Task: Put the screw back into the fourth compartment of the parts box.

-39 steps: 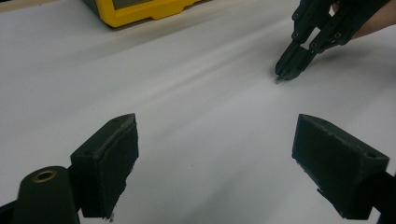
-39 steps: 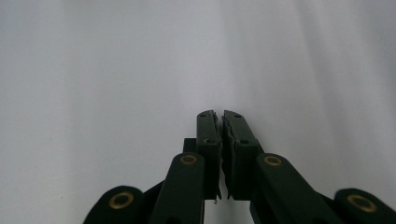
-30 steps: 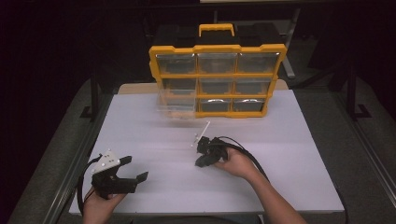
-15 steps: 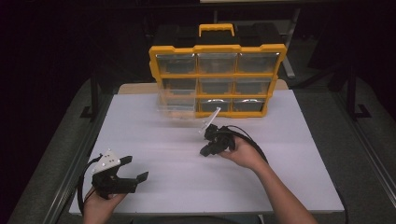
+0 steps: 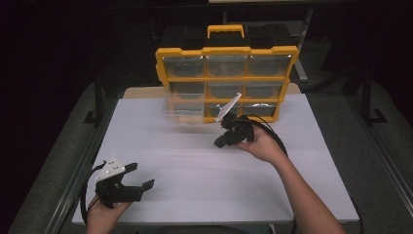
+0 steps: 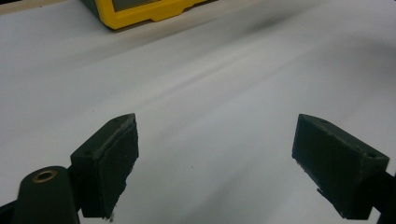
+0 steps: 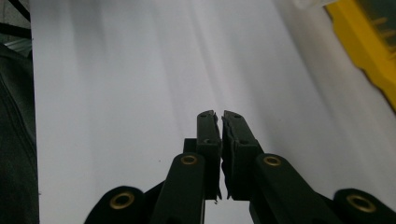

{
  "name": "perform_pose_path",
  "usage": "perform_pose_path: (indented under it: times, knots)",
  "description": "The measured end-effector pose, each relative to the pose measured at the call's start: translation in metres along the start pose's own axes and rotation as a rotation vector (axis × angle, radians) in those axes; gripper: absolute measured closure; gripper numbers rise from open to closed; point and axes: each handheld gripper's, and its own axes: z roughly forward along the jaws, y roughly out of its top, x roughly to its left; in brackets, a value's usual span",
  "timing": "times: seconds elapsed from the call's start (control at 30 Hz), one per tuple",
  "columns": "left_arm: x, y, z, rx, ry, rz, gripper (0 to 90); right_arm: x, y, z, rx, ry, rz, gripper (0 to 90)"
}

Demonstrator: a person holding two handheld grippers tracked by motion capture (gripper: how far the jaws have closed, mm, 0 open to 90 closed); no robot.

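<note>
Right gripper [image 5: 220, 142] jaws pressed together, empty, near the organizer [image 5: 227, 78]; probably approaching the pulled-out drawer [image 5: 184, 108], needs opening first. Left gripper [image 5: 139, 176] wide, idle.

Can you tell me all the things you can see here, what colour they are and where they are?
Drawer box: one, yellow frame with clear drawers and a yellow handle on top, standing at the far edge of the table.
Pulled-out drawer: one, clear, sticking out from the box's lower left.
Table: one, white top, in the middle.
Left gripper: one, black with a grey plate, near the front left corner, fingers wide apart.
Right gripper: one, black with a grey plate, in front of the box, fingers closed together.
Hands: two, each holding a gripper.
</note>
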Motion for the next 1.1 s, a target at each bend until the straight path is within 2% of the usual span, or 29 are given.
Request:
perform_pose_path:
  times: [0.1, 0.3, 0.67, 0.8, 0.93, 0.97, 1.1]
  knots:
    - [0.000, 0.000, 0.000, -0.004, -0.001, -0.004, 14.1, -0.003, 0.004, -0.010, -0.012, -0.009, 0.010, 84.7]
    - [0.001, 0.000, 0.000, 0.003, 0.000, -0.003, 14.1, -0.005, 0.017, -0.029, -0.020, -0.035, -0.005, 84.7]
    - [0.001, 0.000, -0.001, 0.006, 0.000, -0.004, 14.1, -0.009, 0.049, -0.058, -0.027, -0.065, -0.023, 84.7]
    - [0.002, 0.000, -0.002, 0.021, 0.000, 0.011, 14.1, -0.009, 0.061, -0.068, -0.034, -0.078, -0.026, 84.7]
    - [0.003, 0.000, -0.001, 0.014, 0.000, 0.025, 14.1, -0.010, 0.074, -0.075, -0.039, -0.089, -0.037, 84.6]
    - [0.002, 0.000, -0.001, 0.013, -0.001, 0.004, 14.1, -0.010, 0.078, -0.076, -0.035, -0.092, -0.041, 84.7]
    - [0.002, 0.000, -0.002, 0.012, -0.001, 0.006, 14.1, -0.010, 0.092, -0.078, -0.024, -0.104, -0.047, 84.6]
